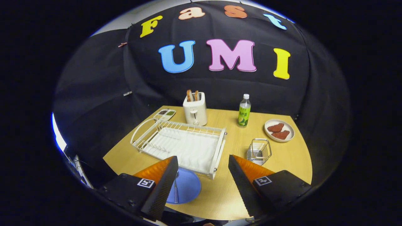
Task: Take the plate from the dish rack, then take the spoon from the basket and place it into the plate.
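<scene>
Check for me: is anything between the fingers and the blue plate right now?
Nothing visible. The gripper is open, and the blue plate lies flat on the table just ahead of its left finger, a spoon resting on it. The dish rack sits beyond.

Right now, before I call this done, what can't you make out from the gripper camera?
- Blue plate, gripper view: its near-left part is hidden behind the left finger of the open gripper.
- Spoon on the plate: a thin pale strip, its bowl end is too small to tell.
- Wire basket: whether anything is left inside cannot be told through the wires.
- Small tray behind the dish rack: contents too small.
</scene>
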`<state>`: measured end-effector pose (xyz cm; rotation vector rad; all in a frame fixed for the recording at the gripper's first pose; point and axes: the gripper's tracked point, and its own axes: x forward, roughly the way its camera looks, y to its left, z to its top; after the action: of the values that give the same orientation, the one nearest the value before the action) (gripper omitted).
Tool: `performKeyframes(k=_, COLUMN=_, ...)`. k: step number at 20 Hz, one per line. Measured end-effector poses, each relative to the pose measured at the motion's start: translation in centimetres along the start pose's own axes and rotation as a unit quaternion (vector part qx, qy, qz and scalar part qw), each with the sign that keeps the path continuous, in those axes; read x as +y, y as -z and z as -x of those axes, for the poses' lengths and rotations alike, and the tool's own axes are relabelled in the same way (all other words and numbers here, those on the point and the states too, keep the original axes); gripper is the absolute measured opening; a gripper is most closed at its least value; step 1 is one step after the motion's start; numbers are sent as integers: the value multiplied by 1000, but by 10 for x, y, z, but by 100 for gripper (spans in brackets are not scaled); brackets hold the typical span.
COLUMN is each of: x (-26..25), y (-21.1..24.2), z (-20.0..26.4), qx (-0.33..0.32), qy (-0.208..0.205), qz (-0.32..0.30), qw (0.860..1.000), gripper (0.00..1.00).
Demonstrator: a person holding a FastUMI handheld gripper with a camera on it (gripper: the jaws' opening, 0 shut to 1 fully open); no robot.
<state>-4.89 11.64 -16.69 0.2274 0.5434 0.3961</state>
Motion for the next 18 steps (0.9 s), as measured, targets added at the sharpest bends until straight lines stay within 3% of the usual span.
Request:
performKeyframes(k=9, x=-22, y=-94, z=33, qx=-109, qy=62, qz=68, qw=990, gripper=98)
performKeyframes(k=18, x=-19, y=-103, z=34, qx=-127, qy=72, qz=68, qw=987, gripper=98)
